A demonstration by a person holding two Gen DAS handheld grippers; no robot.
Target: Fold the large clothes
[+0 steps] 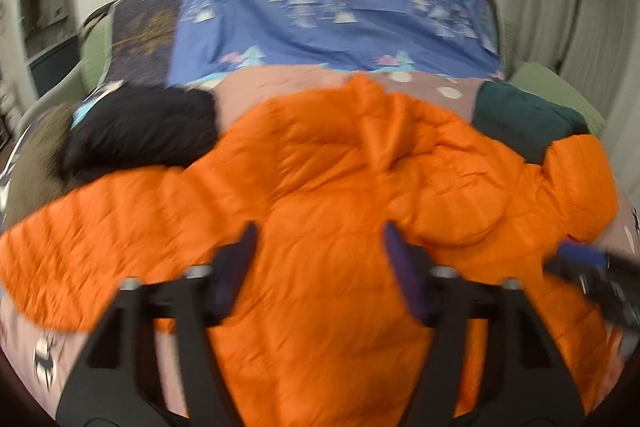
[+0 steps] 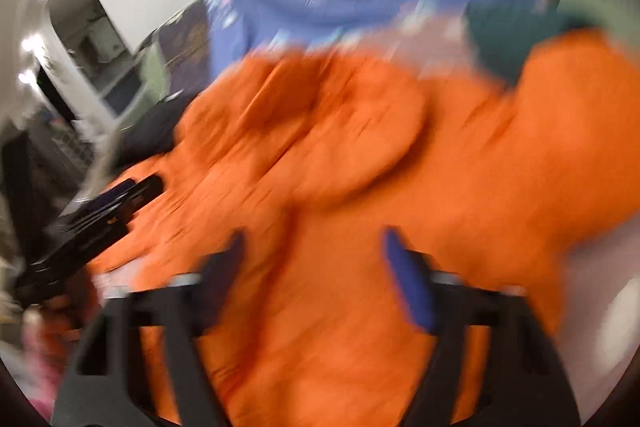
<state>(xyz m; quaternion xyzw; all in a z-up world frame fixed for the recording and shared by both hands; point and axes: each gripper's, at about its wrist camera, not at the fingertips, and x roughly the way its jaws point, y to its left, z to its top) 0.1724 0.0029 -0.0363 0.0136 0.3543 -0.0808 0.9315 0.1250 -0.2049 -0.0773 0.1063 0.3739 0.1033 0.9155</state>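
Though slightly blurred, from the left wrist shows the orange jacket (image 1: 320, 155) spread across the bed (image 1: 248, 87), with the left tongs (image 1: 320, 247) partly parted over its middle; cannot tell whether gripping. From the right wrist, shows the right tongs (image 2: 312, 251) parted over the same quilting, hold equally unclear. Risks slipping off slick padding if pinched too shallowly, spoiling the fold.

Your right wrist view is smeared by motion, so the orange jacket (image 2: 360, 155) beyond your right tongs (image 2: 314, 247) shows no readable seams or edges. Below both tongs the jacket's near hem runs off the frame. Left of your left tongs (image 1: 318, 239), a black garment (image 1: 140, 127) lies partly under the jacket, its shape unclear.
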